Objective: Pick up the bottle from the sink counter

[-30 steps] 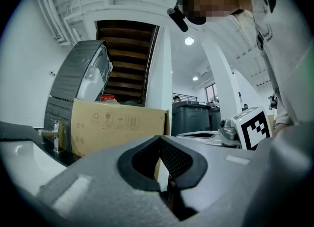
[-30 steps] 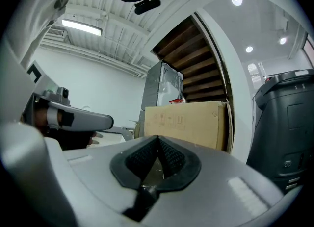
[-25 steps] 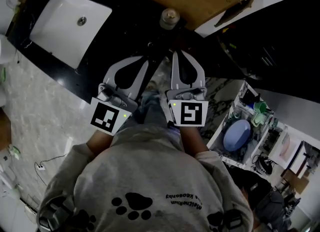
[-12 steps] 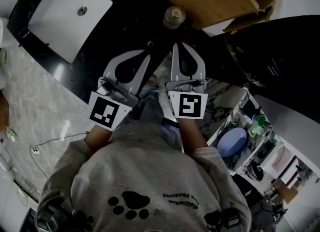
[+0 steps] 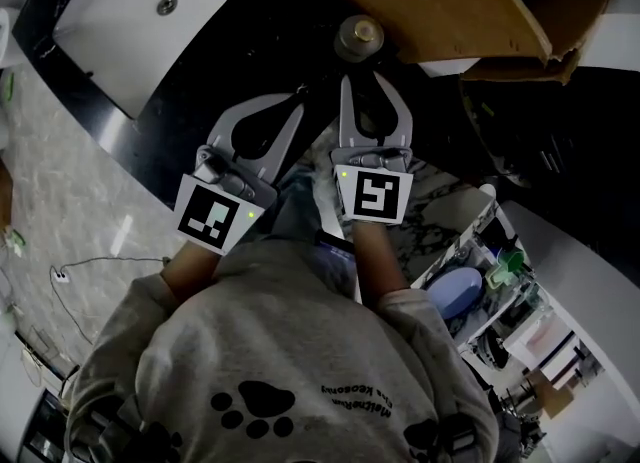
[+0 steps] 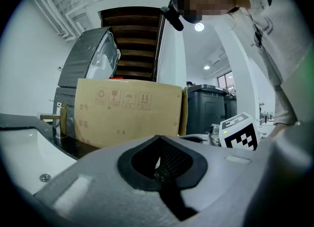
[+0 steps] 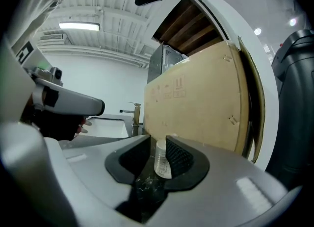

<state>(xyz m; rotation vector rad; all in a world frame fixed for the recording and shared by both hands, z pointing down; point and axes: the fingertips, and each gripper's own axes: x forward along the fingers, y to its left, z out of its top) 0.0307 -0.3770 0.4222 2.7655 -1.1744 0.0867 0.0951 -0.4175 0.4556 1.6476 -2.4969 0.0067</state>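
Observation:
A small clear bottle (image 5: 360,39) with a pale cap stands on the black sink counter (image 5: 250,61), in front of a cardboard box (image 5: 470,11). My right gripper (image 5: 357,81) points at it from just short of it. In the right gripper view the bottle (image 7: 162,161) shows through the narrow gap of the opening jaws (image 7: 158,141), and the pads do not press on it. My left gripper (image 5: 300,98) is beside the right one, to its left, with its jaws shut (image 6: 158,147) on nothing.
A white sink basin (image 5: 140,26) with a faucet (image 7: 133,115) lies to the left on the counter. The cardboard box (image 6: 130,111) rises right behind the bottle. A shelf with a blue item (image 5: 455,291) stands low at the right. Marble floor (image 5: 90,201) runs along the left.
Both grippers have moved forward over the counter edge, and the right one's tips are now much closer to the bottle.

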